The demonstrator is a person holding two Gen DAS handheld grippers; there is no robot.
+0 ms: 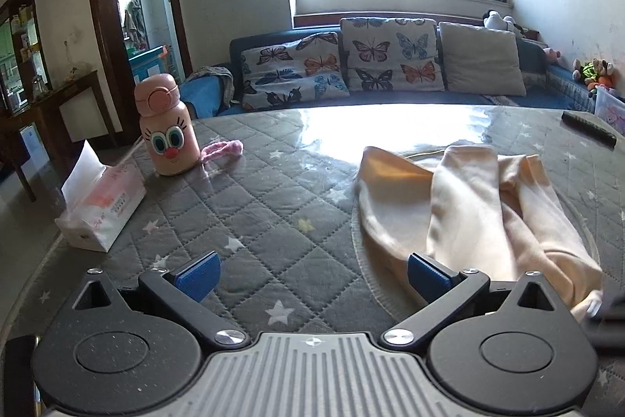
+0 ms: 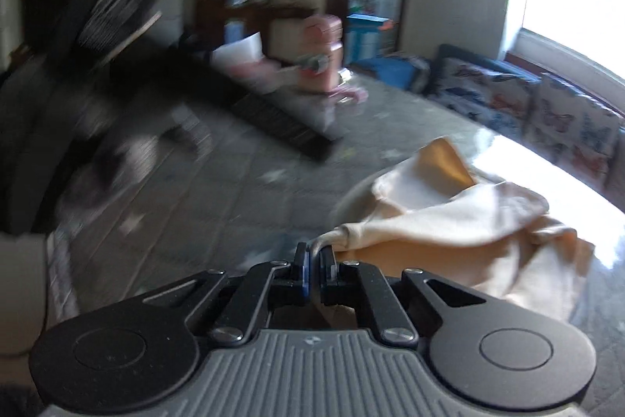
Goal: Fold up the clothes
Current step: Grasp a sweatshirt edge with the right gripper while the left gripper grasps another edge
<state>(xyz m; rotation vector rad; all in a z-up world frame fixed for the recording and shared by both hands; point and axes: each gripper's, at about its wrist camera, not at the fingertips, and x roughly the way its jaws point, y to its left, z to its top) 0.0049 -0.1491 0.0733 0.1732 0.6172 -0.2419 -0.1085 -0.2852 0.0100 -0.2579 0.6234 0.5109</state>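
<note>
A cream garment (image 1: 468,210) lies crumpled on the grey quilted table cover (image 1: 254,213), right of centre in the left wrist view. My left gripper (image 1: 312,274) is open and empty, low over the cover, its right blue pad (image 1: 425,276) touching the garment's near edge. In the right wrist view my right gripper (image 2: 311,272) is shut on an edge of the cream garment (image 2: 461,217), which trails away to the right. That view is motion-blurred.
A pink cartoon-face bottle (image 1: 166,131) and a tissue pack (image 1: 97,206) stand at the left of the table. A pink band (image 1: 222,148) lies beside the bottle. A dark remote (image 1: 588,127) lies far right. A sofa with butterfly cushions (image 1: 351,65) is behind.
</note>
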